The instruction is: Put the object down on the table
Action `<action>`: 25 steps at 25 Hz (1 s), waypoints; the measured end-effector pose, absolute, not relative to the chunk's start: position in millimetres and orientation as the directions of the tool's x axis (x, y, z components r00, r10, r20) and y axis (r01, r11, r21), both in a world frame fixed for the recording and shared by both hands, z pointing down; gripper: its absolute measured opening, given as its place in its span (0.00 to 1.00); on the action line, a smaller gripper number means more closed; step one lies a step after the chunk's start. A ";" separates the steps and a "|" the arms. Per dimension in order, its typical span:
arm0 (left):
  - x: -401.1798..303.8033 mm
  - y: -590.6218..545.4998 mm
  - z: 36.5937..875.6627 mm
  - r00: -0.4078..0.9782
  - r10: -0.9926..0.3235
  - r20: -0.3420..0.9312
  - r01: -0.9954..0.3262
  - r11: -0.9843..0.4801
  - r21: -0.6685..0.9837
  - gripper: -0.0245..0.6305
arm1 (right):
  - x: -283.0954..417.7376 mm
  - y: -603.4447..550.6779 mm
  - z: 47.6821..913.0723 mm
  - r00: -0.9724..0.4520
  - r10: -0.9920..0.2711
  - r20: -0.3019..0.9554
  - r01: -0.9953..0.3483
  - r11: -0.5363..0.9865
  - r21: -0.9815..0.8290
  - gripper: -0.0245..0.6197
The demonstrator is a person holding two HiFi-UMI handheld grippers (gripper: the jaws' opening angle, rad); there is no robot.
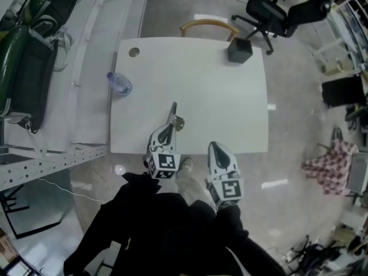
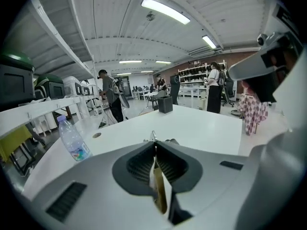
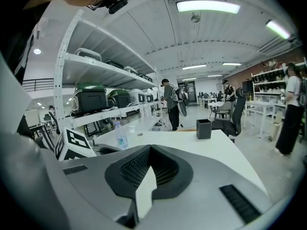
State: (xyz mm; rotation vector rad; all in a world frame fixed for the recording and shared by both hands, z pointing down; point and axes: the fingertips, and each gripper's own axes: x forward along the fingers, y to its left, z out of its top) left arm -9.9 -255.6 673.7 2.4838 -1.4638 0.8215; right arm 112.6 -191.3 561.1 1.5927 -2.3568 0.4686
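**Left gripper clamped on a thin object at the table's near edge**

Left gripper [image 1: 168,130] has its jaws pressed together on a thin, flat, metal-looking object [image 1: 173,112]. In the left gripper view the object stands edge-on between the ribbed pads, and its narrow tip pokes out past the jaw tips. From the head view, it reaches forward from the gripper over the near edge of the white table [image 1: 230,96], with a small rounded part just to its right side. Whether it touches the tabletop cannot be told. The gripper itself points down and forward at the table's near edge.

Right gripper [image 1: 216,149] sits just beside the left one, short of the table edge and over the floor. Its jaws are together with nothing between them.

On the table, a clear water bottle [image 1: 119,84] stands near the left edge, well apart from the held object. A black square container [image 1: 239,50] stands at the far right corner. A wooden chair [image 1: 208,25] is tucked against the far side, and a black office chair [image 1: 270,13] stands beyond it.
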 end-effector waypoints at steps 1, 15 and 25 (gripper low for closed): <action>-10.3 -255.5 678.6 0.374 -0.761 0.530 -0.841 -0.519 -0.153 0.06 | 112.1 -190.5 561.5 -0.366 -0.847 0.386 -0.930 0.348 -0.118 0.03; -3.5 -255.9 731.9 0.330 -0.702 0.631 -0.770 -0.587 -0.250 0.06 | 117.2 -181.2 569.5 -0.344 -0.840 0.420 -0.937 0.337 -0.094 0.03; 0.6 -249.8 756.7 0.324 -0.657 0.680 -0.725 -0.634 -0.267 0.06 | 122.8 -172.7 576.4 -0.333 -0.833 0.442 -0.940 0.329 -0.088 0.03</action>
